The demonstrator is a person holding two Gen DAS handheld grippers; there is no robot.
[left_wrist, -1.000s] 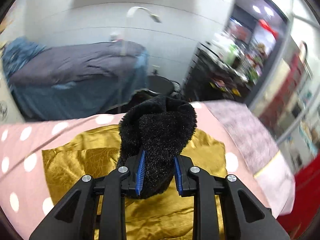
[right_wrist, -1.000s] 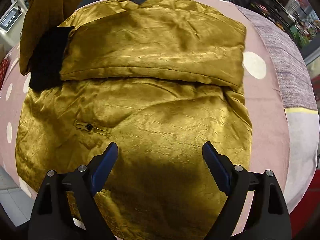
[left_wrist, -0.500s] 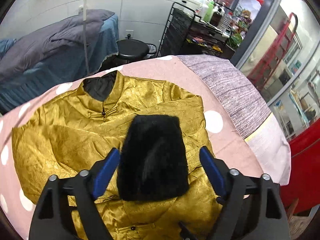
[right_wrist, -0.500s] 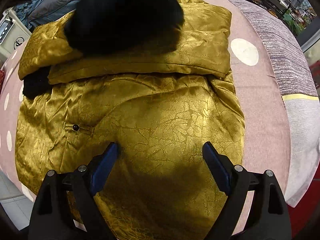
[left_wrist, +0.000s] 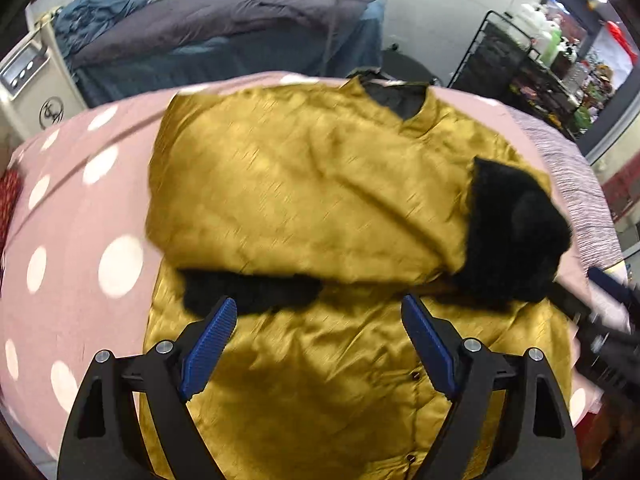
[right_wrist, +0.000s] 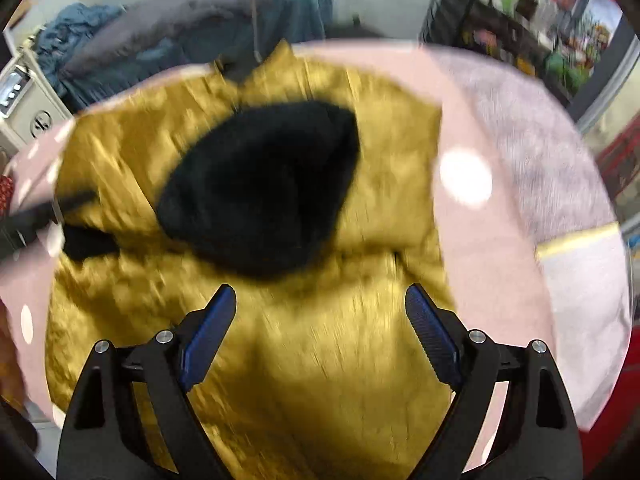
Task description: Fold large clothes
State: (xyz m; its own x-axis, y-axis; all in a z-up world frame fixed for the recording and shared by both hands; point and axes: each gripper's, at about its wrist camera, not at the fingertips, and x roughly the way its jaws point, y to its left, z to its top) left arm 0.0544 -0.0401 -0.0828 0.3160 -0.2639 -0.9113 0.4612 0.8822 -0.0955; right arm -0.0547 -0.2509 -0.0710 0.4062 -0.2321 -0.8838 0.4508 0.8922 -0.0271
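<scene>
Left gripper (left_wrist: 318,314) jaws wide apart, nothing between them, hovering over the lower front of the gold satin jacket (left_wrist: 304,184); they opened within the last second, the black fur cuff (left_wrist: 512,236) no longer pinched, and the figures show no further spread since. Right gripper (right_wrist: 320,306) also spread wide and empty, above the jacket's hem area; right view is motion-blurred. Jacket lies flat, buttons up, on the pink polka-dot bedspread (left_wrist: 76,240). Just past the fingers, both sleeves are folded across the chest: one sleeve lies on top with its fur cuff resting near the jacket's right edge in the left view, the other sleeve's black cuff (left_wrist: 256,292) peeks out underneath it. Collar (left_wrist: 400,98) sits at the far end. Judgement: sleeve folds done, body fold (hem up toward collar) still left, maybe a second halving. Beyond the bed: a grey-blue covered bed (left_wrist: 224,36) and a black wire shelf rack (left_wrist: 520,56).
</scene>
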